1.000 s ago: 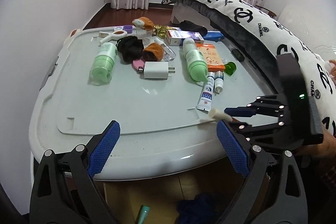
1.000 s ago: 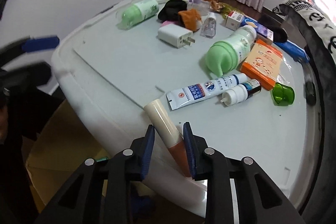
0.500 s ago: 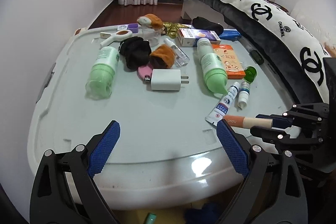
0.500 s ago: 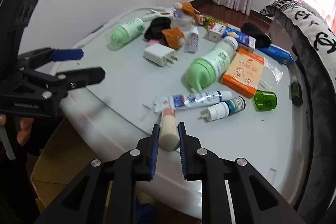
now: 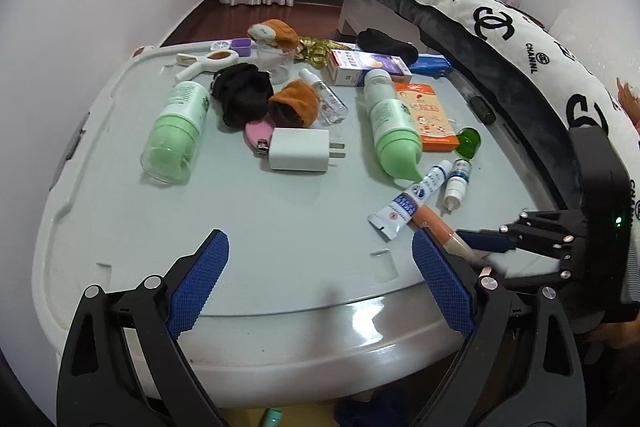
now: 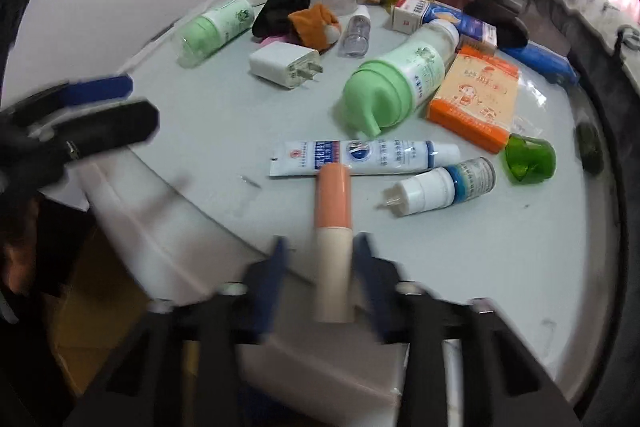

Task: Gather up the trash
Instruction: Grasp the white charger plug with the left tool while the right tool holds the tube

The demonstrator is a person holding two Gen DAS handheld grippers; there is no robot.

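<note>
My right gripper (image 6: 320,259) is shut on a cream and peach tube (image 6: 334,227), whose peach end points out over the table's near edge. That end almost touches a blue-and-white ointment tube (image 6: 360,157) lying flat. The left wrist view shows the same held tube (image 5: 436,227) and the right gripper (image 5: 480,247) coming in from the right. My left gripper (image 5: 320,275) stands open and holds nothing above the table's front edge. It also shows as a blurred shape (image 6: 100,107) at the left of the right wrist view.
The pale grey table (image 5: 260,227) carries two green bottles (image 5: 176,135) (image 5: 394,131), a white charger (image 5: 298,149), an orange packet (image 5: 428,115), a dropper bottle (image 5: 456,183), a green cap (image 5: 468,141), socks and small boxes. A cardboard box (image 6: 100,287) sits below the front edge. A bed (image 5: 500,27) runs along the right.
The tube has swung in the right jaws: its peach end now points over the table, near the ointment tube. The left gripper came closer over the table, then held still.
</note>
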